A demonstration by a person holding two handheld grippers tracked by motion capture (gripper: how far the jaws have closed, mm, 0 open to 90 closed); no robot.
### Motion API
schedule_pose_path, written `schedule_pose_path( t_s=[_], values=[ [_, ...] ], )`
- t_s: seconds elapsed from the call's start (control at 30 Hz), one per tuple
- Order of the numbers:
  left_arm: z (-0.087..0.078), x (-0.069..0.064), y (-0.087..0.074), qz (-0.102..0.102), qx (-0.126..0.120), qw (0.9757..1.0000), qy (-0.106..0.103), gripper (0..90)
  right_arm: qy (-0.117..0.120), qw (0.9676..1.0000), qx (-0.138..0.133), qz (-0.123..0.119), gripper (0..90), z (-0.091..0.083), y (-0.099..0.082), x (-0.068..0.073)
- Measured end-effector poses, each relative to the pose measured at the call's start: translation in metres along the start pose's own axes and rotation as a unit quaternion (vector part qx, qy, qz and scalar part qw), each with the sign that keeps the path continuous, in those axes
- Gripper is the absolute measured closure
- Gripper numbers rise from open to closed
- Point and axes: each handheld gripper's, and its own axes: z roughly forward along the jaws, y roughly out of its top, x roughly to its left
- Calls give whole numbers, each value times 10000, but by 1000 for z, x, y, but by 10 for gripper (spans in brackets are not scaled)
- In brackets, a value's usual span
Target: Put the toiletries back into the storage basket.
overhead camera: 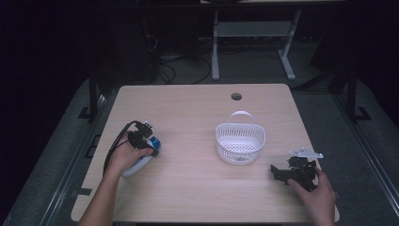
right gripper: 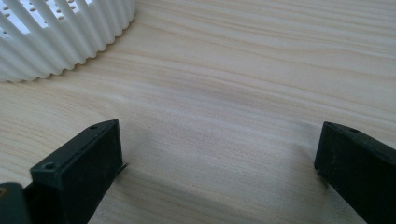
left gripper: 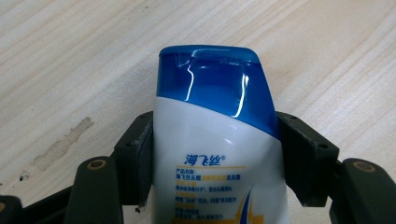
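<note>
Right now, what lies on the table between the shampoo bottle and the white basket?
Nothing: in the high view the table is bare wood between the shampoo bottle, in the left hand-held gripper, and the white basket.

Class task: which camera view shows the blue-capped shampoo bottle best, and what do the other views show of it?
The left gripper view: the bottle shows close up, blue cap and printed label clear, between the left gripper's pads. The high view shows it small, partly behind the left hand. The right gripper view looks at the basket and table instead.

Light wooden table with round cable hole, standing on grey carpeted floor; white desk frame and loose cables lying behind; surroundings sitting in darkness.
</note>
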Motion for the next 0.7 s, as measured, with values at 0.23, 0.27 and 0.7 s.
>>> schedule_pose_path(
  t_s=[0.23, 0.27, 0.7],
  values=[
    [-12, 2, -4, -8, -221, 9997, -48, 357, 0, 10000, -1, 2, 4, 0, 0, 0],
    [-14, 3, -4, -5, -277, 9996, -38, 358, 0, 10000, -2, 2, 4, 0, 0, 0],
    [-36, 15, -18, -103, -1127, 9902, -823, 360, -1, 10000, -1, -1, 4, 0, 0, 0]
  ],
)
